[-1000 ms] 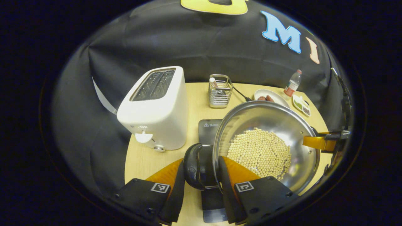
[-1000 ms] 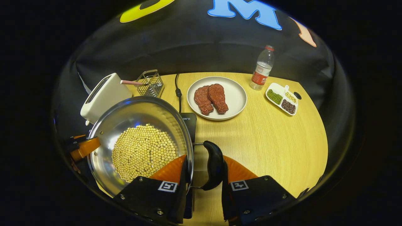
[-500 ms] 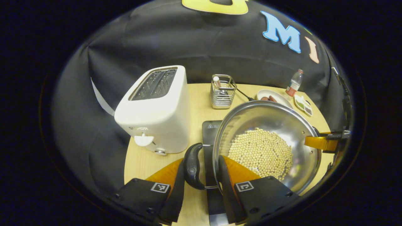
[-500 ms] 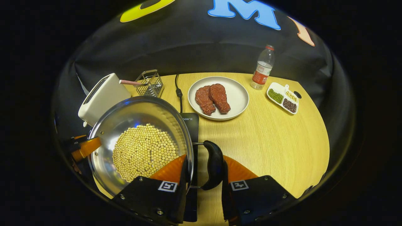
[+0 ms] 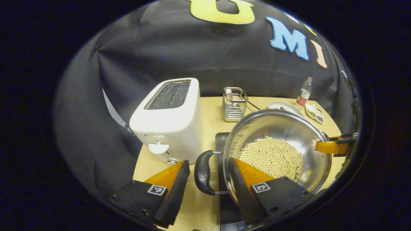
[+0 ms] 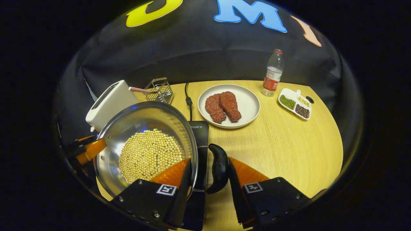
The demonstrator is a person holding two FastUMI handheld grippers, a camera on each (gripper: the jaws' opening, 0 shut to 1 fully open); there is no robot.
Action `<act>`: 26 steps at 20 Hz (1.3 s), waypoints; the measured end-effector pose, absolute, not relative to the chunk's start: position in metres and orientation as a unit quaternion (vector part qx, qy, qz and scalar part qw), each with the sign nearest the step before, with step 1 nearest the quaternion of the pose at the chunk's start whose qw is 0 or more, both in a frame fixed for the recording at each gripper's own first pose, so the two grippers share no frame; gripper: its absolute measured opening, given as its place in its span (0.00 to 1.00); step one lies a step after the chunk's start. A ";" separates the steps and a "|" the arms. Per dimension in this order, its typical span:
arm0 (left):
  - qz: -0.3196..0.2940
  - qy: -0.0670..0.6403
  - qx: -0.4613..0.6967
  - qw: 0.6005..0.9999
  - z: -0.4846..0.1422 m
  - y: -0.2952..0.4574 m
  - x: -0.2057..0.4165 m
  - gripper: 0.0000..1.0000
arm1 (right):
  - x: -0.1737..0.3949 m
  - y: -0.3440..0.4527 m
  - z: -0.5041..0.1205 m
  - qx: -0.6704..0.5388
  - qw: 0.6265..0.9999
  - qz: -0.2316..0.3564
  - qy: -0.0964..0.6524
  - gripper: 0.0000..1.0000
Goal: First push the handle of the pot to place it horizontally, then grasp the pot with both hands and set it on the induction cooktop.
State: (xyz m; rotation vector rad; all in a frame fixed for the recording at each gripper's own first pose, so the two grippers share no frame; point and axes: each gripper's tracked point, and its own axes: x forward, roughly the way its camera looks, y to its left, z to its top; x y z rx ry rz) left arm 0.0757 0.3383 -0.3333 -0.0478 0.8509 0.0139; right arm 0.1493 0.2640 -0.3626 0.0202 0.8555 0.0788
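Note:
A steel pot [image 5: 279, 125] [image 6: 141, 118] holding soybeans [image 6: 147, 154] sits over the black induction cooktop [image 5: 221, 141] [image 6: 200, 134]. My left gripper [image 5: 209, 160] is open and straddles the pot's left black handle [image 5: 202, 173]. One finger stands apart from the handle on the outside; the other reaches inside the rim. My right gripper [image 6: 209, 159] is open around the right black handle [image 6: 219, 173], with one finger inside the rim and the other beside the handle. Each gripper also appears across the pot in the other view: the right gripper [image 5: 330, 146] and the left gripper [image 6: 86, 150].
A white toaster [image 5: 170, 118] stands just left of the cooktop, with a wire caddy [image 5: 234, 104] behind it. A plate of meat [image 6: 250, 102], a bottle [image 6: 273, 73] and a sectioned dish [image 6: 295, 104] sit at the back right. The cooktop's cord [image 6: 188, 99] runs to the back.
The fingers of both grippers have spread apart, and the left finger has come off the handle. Both views have tipped up slightly, and the pot sits a bit farther forward over the cooktop.

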 end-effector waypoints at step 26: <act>0.016 0.052 -0.063 0.997 0.109 0.039 0.006 0.94 | 0.046 0.021 -0.029 0.009 0.999 0.031 0.042 0.92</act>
